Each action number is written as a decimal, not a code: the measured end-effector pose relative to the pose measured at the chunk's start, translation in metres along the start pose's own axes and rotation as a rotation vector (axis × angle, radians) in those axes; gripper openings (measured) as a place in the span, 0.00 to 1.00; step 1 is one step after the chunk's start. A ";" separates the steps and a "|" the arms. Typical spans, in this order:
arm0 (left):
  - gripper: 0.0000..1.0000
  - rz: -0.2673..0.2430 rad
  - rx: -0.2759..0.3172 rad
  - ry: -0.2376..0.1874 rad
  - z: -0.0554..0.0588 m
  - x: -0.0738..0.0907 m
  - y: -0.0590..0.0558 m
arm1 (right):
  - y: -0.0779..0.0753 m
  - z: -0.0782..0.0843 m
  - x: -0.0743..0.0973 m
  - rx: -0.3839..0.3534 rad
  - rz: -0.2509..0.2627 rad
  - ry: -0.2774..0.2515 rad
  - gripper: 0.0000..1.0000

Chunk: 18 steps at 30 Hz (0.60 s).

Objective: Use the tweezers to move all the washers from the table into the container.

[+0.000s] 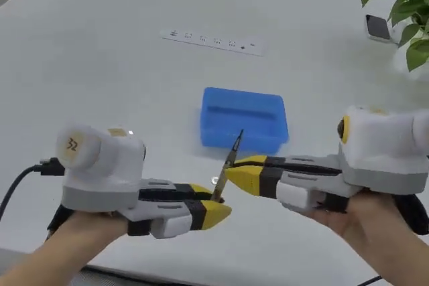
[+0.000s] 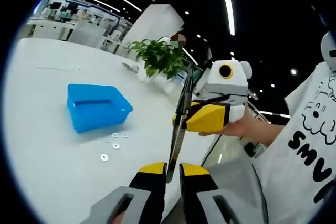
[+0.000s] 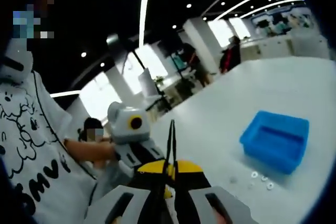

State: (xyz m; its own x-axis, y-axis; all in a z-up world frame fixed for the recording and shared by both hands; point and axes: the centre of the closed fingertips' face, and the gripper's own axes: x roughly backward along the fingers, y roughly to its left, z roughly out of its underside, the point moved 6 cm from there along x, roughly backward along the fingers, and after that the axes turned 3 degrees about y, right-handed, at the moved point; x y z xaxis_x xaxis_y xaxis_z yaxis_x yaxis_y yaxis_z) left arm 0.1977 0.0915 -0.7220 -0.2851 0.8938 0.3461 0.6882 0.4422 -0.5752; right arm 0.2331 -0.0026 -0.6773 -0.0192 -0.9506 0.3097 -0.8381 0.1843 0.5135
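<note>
The tweezers (image 1: 229, 162) stand between the two tools, tilted, with the long axis running from about 6 o'clock up to 12 o'clock in the head view. The thin end points up, toward the container (image 1: 244, 120). The left tool (image 1: 218, 211) has its jaws almost fully closed on the lower end of the tweezers. The right tool (image 1: 234, 173) is closed in the same way on the middle part, just above the left one. So both tools seem to grip the same tweezers, and the two yellow tips are very near to each other.

The washers (image 2: 116, 145) lie loose on the bench (image 1: 100, 65), in a small group just in front of the blue container and between it and the tools. In the left gripper view they are at about 10 o'clock from the jaws. In the right gripper view they are at about 3 o'clock. I judge that neither tool is clearly the nearer one.

The left hand (image 1: 80, 232) is low, at 7 o'clock in the head view, and its tool points toward 3 o'clock. The right hand (image 1: 362, 212) comes in from 4 o'clock, a little higher, and its tool points toward 9 o'clock.

The thin end is up and away from the bench. I think it must be turned down toward the washers before any of them can be picked up. I cannot tell whether any washer is already inside the container.
</note>
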 end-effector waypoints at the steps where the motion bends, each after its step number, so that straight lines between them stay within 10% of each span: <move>1: 0.03 0.004 -0.002 0.011 0.000 0.000 -0.001 | 0.000 0.000 0.002 -0.008 -0.008 -0.006 0.02; 10: 0.00 -0.004 -0.047 0.093 -0.004 0.004 -0.004 | 0.000 0.004 0.007 -0.034 -0.002 -0.013 0.04; 12: 0.00 -0.110 -0.083 0.133 -0.004 0.007 0.005 | -0.001 0.005 0.010 -0.022 0.031 0.005 0.00; 18: 0.00 -0.202 -0.213 0.226 -0.002 0.005 0.005 | 0.000 0.007 0.020 -0.006 0.100 -0.017 0.00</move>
State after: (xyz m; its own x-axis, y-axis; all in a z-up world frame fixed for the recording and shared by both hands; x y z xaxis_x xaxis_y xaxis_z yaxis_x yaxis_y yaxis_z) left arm 0.2011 0.0979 -0.7216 -0.2913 0.7405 0.6056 0.7633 0.5615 -0.3195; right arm 0.2295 -0.0230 -0.6769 -0.1121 -0.9313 0.3465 -0.8279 0.2804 0.4857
